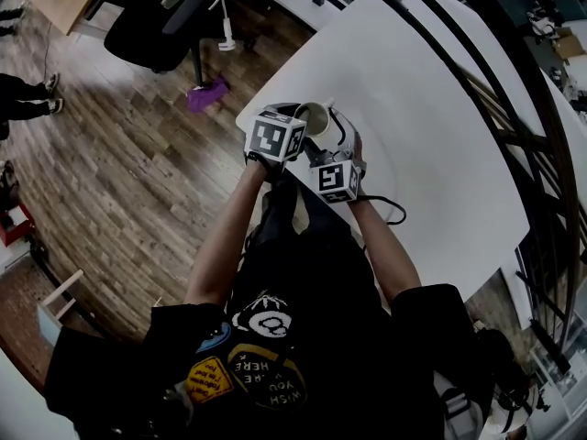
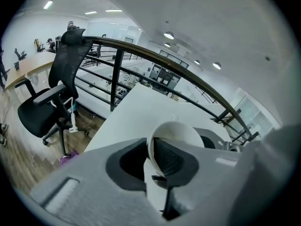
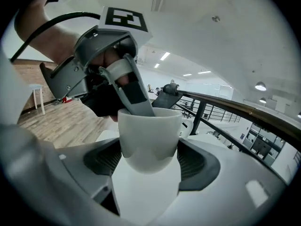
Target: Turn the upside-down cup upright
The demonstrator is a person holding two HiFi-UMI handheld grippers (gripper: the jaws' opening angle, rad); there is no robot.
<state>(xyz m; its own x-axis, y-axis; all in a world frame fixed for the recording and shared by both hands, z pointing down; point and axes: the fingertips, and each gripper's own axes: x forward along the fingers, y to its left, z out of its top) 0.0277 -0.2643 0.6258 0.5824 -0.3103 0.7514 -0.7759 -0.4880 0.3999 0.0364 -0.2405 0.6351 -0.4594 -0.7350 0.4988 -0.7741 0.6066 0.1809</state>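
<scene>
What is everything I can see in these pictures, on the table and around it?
cup: one, white, open end up, held between both grippers
table: one, white, beneath the cup
office chair: one, black, on the floor past the table's corner
purple object: one, purple, on the floor near the chair; too small to identify
floor: one, brown wood, left of the table
railing: one, dark, beyond the table
cable: one, black, looped beside the right hand
left gripper: one, grey, pinching the cup's rim, one jaw inside
right gripper: one, grey, clamped on the cup's lower body
arms: two, black short sleeves, reaching to the grippers
</scene>
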